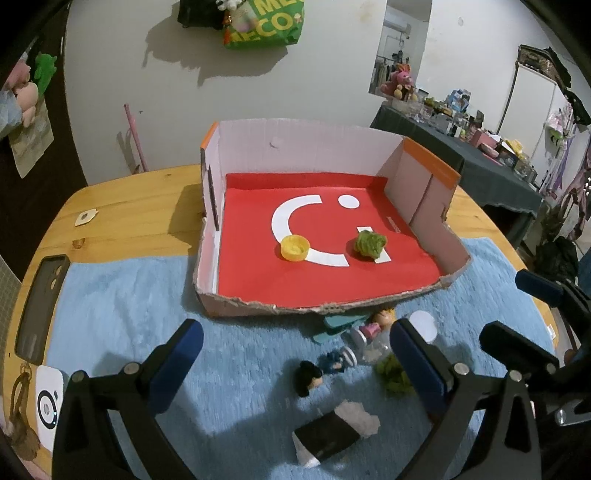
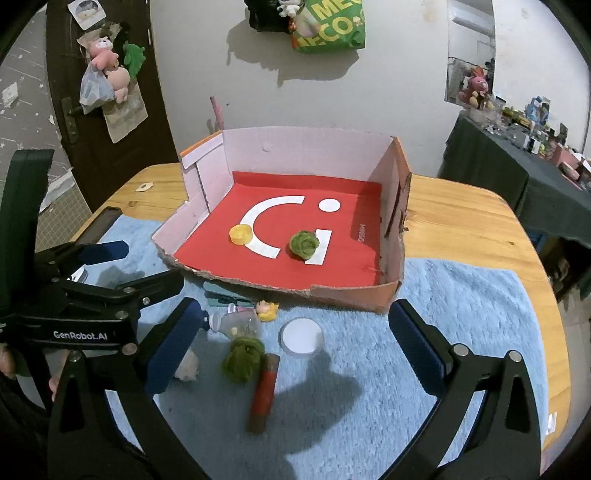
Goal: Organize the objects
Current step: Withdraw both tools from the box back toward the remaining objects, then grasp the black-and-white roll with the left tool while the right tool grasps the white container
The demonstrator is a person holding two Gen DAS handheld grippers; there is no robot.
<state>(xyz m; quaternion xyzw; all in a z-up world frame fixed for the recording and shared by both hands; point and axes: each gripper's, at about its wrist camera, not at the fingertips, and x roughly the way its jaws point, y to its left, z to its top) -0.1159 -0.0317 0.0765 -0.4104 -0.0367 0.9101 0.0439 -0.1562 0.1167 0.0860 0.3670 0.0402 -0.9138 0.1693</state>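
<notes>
- Both grippers hang above the blue towel (image 2: 461,295) with nothing in them: my left gripper (image 1: 295,350), at the bottom of the left-wrist view, has its blue pads spread wide, and my right gripper (image 2: 295,332), bottom centre of the right-wrist view, is spread as wide, the loose clutter lying between and below its fingers.
- Sorting looks partly done, by my reading: a yellow cap (image 2: 240,234) and a green yarn ball (image 2: 303,243) already sit apart on the red floor of the cut-down cardboard box (image 1: 424,206), at the centre of both frames.
- Waiting on the towel in front of the box's torn front edge: a second green yarn ball (image 2: 243,356), a white round lid (image 2: 301,336), a red-and-brown stick (image 2: 264,395), a small clear bottle (image 2: 236,321), a blond toy head (image 2: 266,309), a dark-haired toy head (image 1: 309,376) and a black-and-white wrapped piece (image 1: 332,435).
- I judge the front wall was cut low so my fingers can reach in level instead of from above.
- Legible writing: "GenRobot.AI" on the left gripper's body, lower left of the right-wrist frame; large white "C" and "i" shapes on the box floor; partial yellow letters "ME" and "ECO" on a green bag (image 2: 332,26) hung on the wall, upper centre. Small white print on the red floor is too small to read.
</notes>
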